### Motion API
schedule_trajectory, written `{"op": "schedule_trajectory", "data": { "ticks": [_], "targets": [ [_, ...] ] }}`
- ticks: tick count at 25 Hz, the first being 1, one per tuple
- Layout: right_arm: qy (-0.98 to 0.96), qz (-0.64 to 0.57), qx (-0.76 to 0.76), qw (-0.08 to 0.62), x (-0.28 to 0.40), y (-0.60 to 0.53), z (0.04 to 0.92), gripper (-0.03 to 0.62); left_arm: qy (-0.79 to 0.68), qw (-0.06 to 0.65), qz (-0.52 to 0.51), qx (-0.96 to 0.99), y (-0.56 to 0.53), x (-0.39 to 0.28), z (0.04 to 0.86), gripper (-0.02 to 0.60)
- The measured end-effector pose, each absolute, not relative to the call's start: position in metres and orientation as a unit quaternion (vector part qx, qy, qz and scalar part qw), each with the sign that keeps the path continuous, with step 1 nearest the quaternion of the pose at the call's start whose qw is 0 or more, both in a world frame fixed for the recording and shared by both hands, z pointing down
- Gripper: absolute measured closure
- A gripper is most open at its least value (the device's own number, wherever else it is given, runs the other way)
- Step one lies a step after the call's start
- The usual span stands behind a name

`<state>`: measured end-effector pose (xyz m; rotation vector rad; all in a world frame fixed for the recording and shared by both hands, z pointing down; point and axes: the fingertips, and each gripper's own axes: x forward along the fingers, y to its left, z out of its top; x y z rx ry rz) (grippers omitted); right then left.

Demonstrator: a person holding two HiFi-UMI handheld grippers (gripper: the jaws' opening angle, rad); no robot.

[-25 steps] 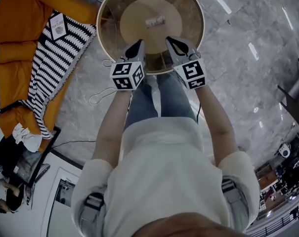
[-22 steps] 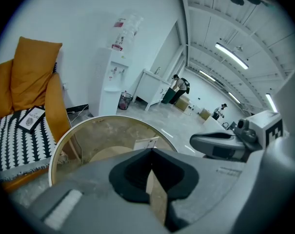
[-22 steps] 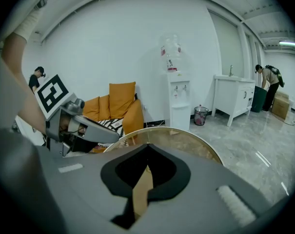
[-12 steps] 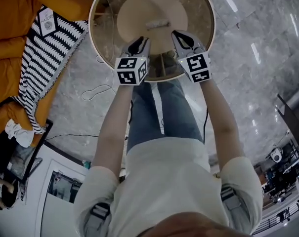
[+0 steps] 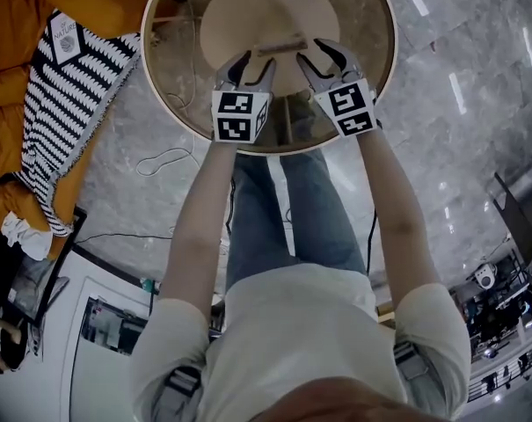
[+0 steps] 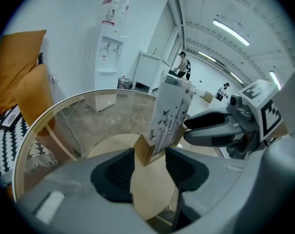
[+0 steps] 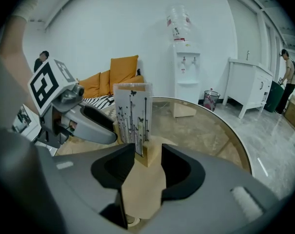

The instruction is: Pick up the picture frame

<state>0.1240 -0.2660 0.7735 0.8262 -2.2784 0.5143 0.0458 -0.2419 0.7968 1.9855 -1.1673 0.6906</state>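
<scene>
Left tongs (image 5: 252, 62): released. Jaws have just been opening and stand wide, pads touching nothing. The near corner of the frame's wooden base (image 6: 143, 151) shows in the gap.

Right tongs (image 5: 320, 55): also released, jaws just opened wide. The opposite end of the base sits in their gap, pads clear of it.

The wide-angle view flattens depth, so I cannot say whether the base is already inside the pads or just ahead of them.

Frame (image 7: 131, 113): upright on the round glass table (image 5: 390, 51), near its middle, between the 2 tongs. A tall printed panel rises from the small base. Not yet lifted, not yet gripped.

Beyond the table: orange cushions (image 6: 21, 77) at one side, and a water dispenser (image 7: 187, 65) against the far wall.

Risks, as judged from here:
- The panel is tall on a narrow base. If 1 pair closes first or nudges the panel, the frame probably tips.
- The glass likely gives little friction, so an off-centre pinch would slide or twist the base out of the other pair.
- The 2 tongs come in close together and could knock each other.
- Gripping only the corners could let the frame swing on lifting.
</scene>
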Motion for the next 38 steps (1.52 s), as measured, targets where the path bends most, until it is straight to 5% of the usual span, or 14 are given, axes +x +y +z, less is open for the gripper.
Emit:
{"op": "schedule_trajectory", "data": {
  "ticks": [9,18,38],
  "targets": [
    [-0.879,0.178,0.283,0.340,0.116,-0.267,0.802,0.450,-0.460,0.348,0.266,0.772,-0.252,0.048,0.814,0.393],
    [-0.878,0.177,0.293,0.336,0.119,-0.263,0.801,0.500,-0.464,0.342,0.263,0.774,-0.244,0.049,0.811,0.462],
    [-0.872,0.151,0.340,0.318,0.105,-0.226,0.728,0.507,-0.461,0.311,0.252,0.792,-0.210,0.032,0.740,0.475]
  ]
}}
